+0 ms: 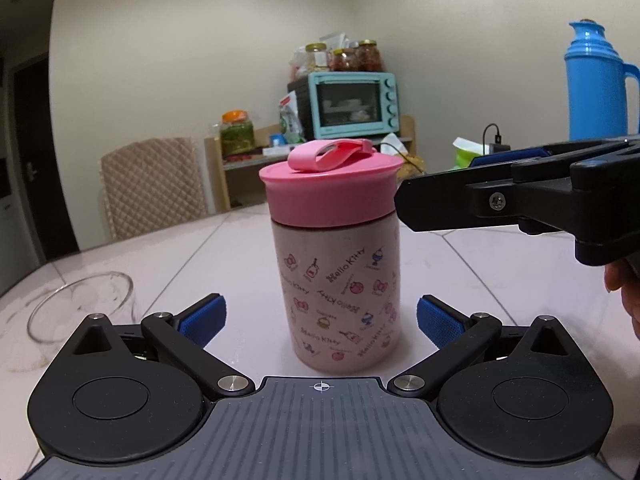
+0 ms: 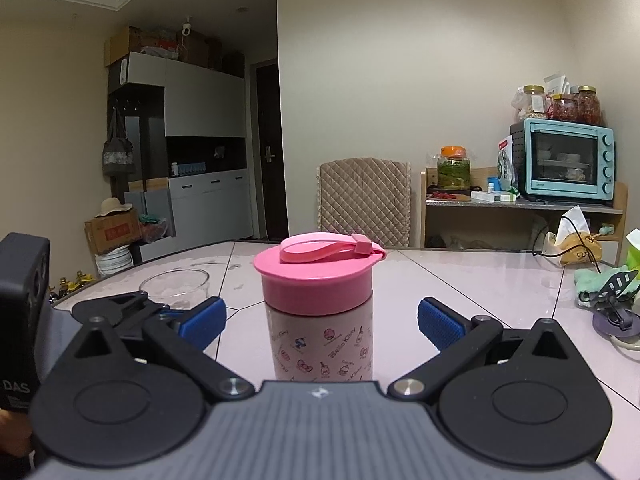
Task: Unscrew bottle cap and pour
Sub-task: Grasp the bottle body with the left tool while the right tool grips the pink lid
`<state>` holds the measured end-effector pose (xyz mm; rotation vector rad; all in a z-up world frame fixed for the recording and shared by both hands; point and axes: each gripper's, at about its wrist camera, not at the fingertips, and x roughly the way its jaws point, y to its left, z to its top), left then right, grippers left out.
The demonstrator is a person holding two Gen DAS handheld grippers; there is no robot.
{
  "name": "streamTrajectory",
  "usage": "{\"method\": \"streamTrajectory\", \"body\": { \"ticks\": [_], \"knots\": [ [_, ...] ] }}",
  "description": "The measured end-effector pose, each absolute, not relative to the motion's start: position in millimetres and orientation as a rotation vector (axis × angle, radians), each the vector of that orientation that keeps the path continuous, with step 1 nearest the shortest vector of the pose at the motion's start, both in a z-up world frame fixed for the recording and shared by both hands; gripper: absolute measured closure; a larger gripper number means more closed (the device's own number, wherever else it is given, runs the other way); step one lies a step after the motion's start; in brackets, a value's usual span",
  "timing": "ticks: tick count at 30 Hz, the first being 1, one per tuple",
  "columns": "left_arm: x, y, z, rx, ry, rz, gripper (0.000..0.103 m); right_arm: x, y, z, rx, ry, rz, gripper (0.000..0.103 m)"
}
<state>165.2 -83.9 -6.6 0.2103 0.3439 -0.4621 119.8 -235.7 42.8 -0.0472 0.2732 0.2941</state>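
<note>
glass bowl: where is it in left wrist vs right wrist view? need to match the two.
Left wrist view: the clear round glass bowl sits at lower left on the pale table, left of the pink-lidded cartoon-print bottle.
Right wrist view: the bowl is left of centre, behind the left hand-held gripper, again left of the bottle.
Shared landmark: the teal toaster oven against the far wall.

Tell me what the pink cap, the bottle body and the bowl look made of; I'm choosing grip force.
Pink cap: looks like smooth moulded plastic with a soft sheen; its strap loop seems flexible, perhaps silicone.
Bottle body: matte, faintly speckled beige with printed cartoons; plastic or a fibre composite, hard to say.
Bowl: clear glass by its transparency and rim highlights, with whitish smears.
</note>
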Motion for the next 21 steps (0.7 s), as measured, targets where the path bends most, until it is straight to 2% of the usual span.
{"method": "streamTrajectory", "body": {
  "ticks": [21],
  "knots": [
    [215, -96, -11, 0.181, 0.300, -0.613, 0.000, 148, -232, 42, -0.031, 0.294, 0.297, 0.000]
  ]
}}
